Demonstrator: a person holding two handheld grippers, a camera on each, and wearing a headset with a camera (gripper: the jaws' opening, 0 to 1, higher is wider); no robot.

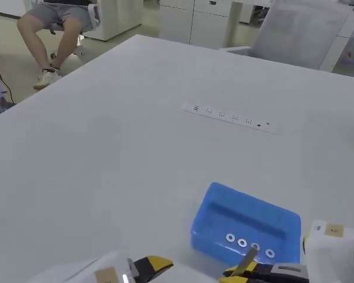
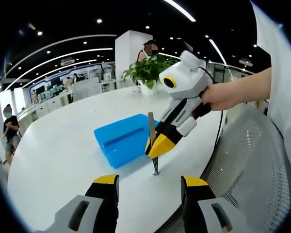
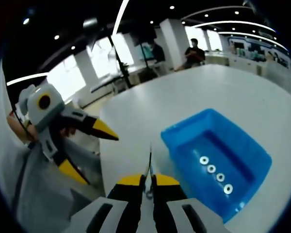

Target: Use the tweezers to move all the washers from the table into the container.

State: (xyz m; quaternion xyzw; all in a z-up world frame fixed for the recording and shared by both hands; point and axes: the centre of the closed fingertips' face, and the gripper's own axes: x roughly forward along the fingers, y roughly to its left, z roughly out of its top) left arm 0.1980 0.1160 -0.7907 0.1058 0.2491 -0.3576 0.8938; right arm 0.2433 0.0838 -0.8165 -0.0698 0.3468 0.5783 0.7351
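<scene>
Four washers [image 1: 242, 242] are lying in a row inside the blue container [image 1: 224, 200], at the lower right of the head view. I am seeing none loose on the table [image 1: 118, 153], so I am judging the transfer nearly or wholly finished. The right gripper [image 3: 146, 180] is clamping the tweezers [image 3: 150, 162], whose tip appears to be touching the table just beside the container. Whether that tip is pressed together or pinching a washer, I cannot tell. The left gripper [image 2: 151, 180] is hanging spread, holding nothing. The bottom frame edge is cutting off the nearest table strip.
</scene>
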